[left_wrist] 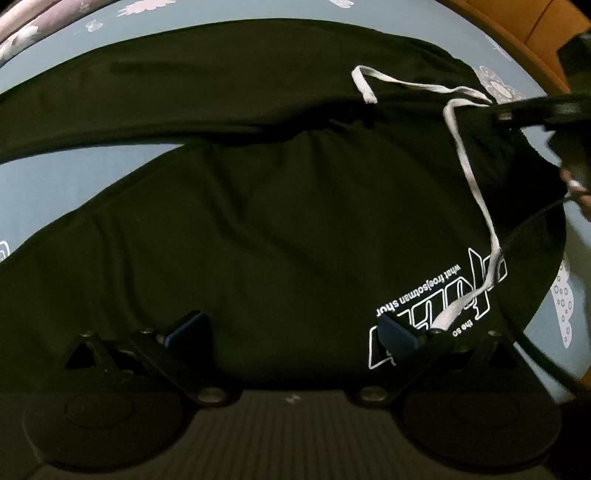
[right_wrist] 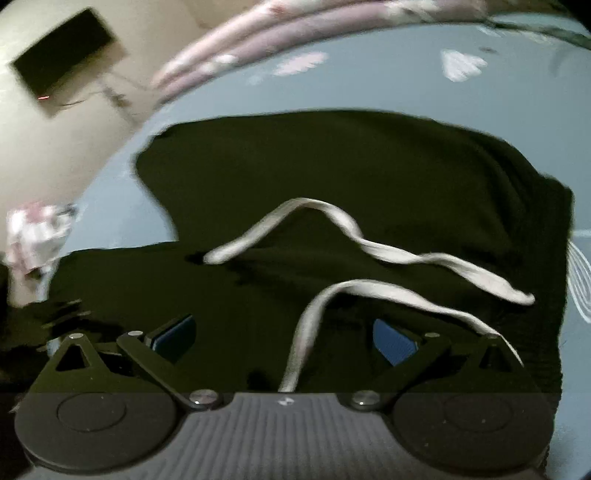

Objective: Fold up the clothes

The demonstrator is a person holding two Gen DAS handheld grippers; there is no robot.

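A pair of black pants (left_wrist: 258, 206) with a white printed logo (left_wrist: 436, 302) and a white drawstring (left_wrist: 469, 166) lies on the blue bed sheet (left_wrist: 44, 184). My left gripper (left_wrist: 291, 332) is open just above the lower leg, its blue pads apart and empty. In the right wrist view the black pants (right_wrist: 351, 177) fill the middle, with the white drawstring (right_wrist: 388, 254) looping across the waist. My right gripper (right_wrist: 284, 339) is open over the waist, one cord end running between its jaws. The right gripper also shows in the left wrist view (left_wrist: 535, 110) at the waistband.
The bed sheet (right_wrist: 369, 81) has pale flower prints. A pink floral quilt (right_wrist: 295, 29) lies along the far edge. A dark screen (right_wrist: 66, 48) hangs on the wall at left. A wooden bed frame (left_wrist: 524, 26) runs at the upper right.
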